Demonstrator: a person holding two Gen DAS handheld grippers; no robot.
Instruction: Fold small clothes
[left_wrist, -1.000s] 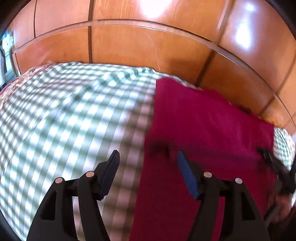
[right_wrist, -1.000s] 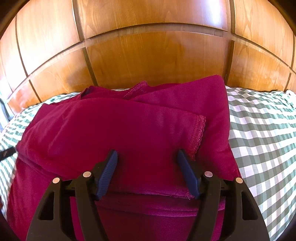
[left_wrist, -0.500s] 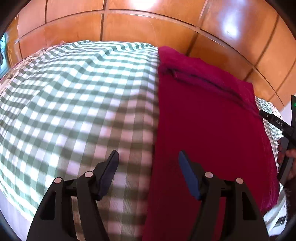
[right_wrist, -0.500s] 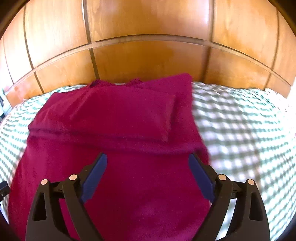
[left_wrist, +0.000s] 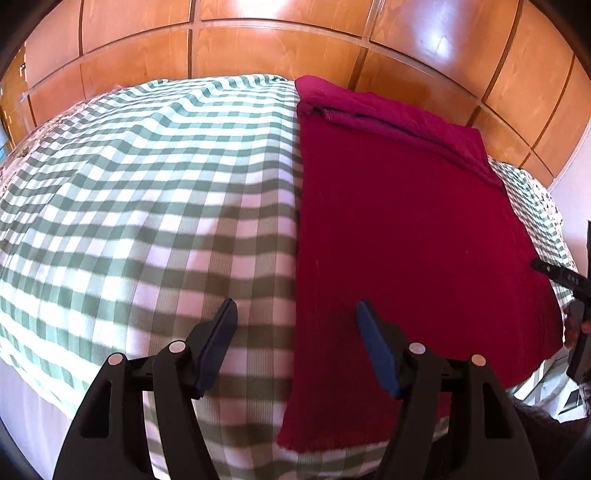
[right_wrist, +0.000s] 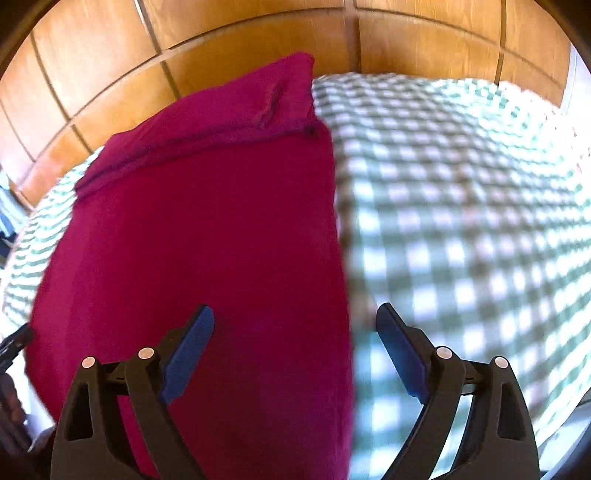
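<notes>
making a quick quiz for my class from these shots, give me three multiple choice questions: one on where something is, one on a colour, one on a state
1. Where does the garment lie?
A. on the checked bedcover
B. on a wooden floor
C. draped on a chair

2. What colour is the garment?
A. navy blue
B. deep red
C. yellow

3. How do the two tools stand?
A. both shut on the cloth
B. left shut, right open
C. both open, holding nothing

Answers:
1. A: red cloth rests flat on the green and white checked bedcover, with the wood panelling behind.
2. B: it reads deep red in both wrist views, also at.
3. C: the left tool straddles the garment's edge with its fingers spread, and the right tool does the same at the opposite edge, neither pinching fabric.
</notes>
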